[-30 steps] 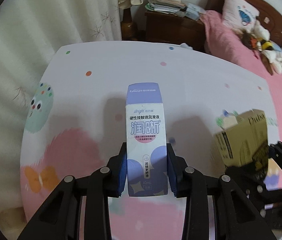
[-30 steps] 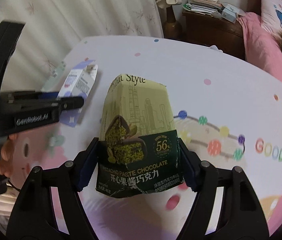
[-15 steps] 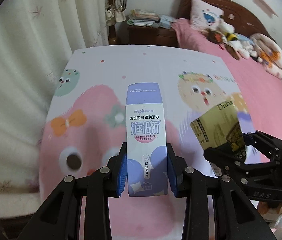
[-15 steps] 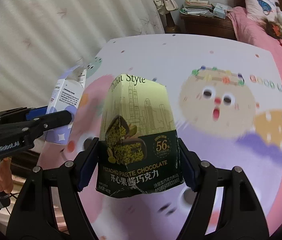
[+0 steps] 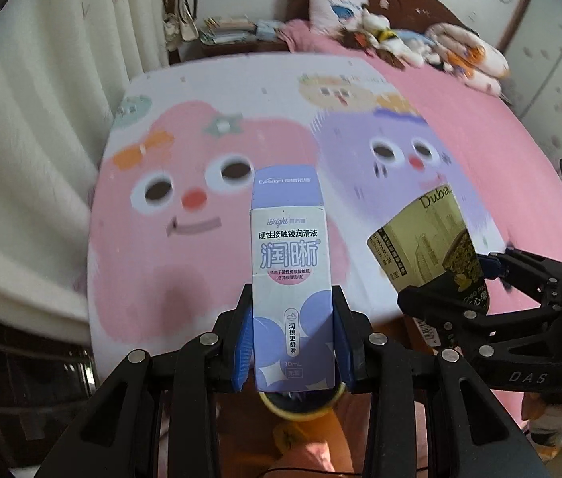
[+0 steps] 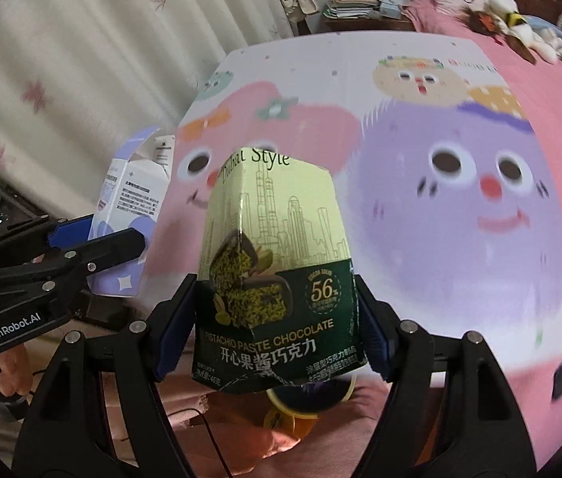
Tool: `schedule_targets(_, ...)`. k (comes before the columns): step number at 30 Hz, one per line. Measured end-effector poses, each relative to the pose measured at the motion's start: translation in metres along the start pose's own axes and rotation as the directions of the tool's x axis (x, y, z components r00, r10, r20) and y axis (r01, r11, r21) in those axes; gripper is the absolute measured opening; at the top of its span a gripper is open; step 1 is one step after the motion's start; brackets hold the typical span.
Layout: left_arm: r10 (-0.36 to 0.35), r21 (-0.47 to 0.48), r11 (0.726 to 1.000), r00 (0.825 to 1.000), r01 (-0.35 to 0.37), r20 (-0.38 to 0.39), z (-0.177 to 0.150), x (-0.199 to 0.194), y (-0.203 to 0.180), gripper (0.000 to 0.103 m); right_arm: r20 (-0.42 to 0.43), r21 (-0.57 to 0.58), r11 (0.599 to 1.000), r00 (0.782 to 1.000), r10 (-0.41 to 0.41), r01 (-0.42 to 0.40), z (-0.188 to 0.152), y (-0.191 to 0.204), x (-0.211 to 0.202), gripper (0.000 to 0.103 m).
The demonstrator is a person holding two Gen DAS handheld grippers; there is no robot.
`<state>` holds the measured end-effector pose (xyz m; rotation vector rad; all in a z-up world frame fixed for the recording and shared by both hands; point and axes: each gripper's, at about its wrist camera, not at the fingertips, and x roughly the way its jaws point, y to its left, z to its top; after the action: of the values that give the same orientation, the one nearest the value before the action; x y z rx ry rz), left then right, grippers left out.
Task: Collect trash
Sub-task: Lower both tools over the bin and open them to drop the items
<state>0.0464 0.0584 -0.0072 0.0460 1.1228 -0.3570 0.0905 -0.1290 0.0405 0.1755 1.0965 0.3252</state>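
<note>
Cardboard is what both pieces of trash are made of, so both should be light, stiff along their folds and easy to crush. The left gripper [image 5: 292, 342] has its blue pads closed on the lower sides of the lens-drop carton [image 5: 291, 275], which stands upright between the jaws with its top flap open. It looks empty and thin-walled; the narrow faces near the base, where it is taken now, seem the firmest place to hold it. To the right, the right gripper [image 6: 269, 334] stands much wider, its pads pressed on the dark green lower part of the chocolate box [image 6: 277, 263]. The pale upper part is creased and torn open, so the bottom band looks like the sounder hold, and a hard squeeze would likely fold it.

Both boxes hang over the near edge of a blanket [image 5: 217, 263] printed with pink and purple cartoon faces, spread on a bed. Below the jaws a yellow-rimmed bin [image 6: 313, 402] shows on the floor, probably where the trash belongs. Pale curtains [image 5: 42, 119] hang at the left, a nightstand [image 6: 360, 4] piled with papers stands at the back, and plush toys [image 5: 420, 47] lie at the far right.
</note>
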Motion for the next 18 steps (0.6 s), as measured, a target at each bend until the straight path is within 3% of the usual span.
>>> schedule_targets(9, -0.051, 0.017, 0.998, 0.987, 0.054, -0.150, -0.102, 0.020, -0.013, 0.034, -0.119, 0.057, 0.997, 0.992, -0.046, 0.053, -0.110, 0.024, 0.003, 0.071)
schedule_targets(18, -0.033, 0.003, 0.999, 0.965, 0.035, -0.260, -0.171, 0.113, -0.027, 0.035, -0.250, 0.170, 0.979, 0.966, -0.063, 0.108, -0.190, -0.023, 0.076, 0.071)
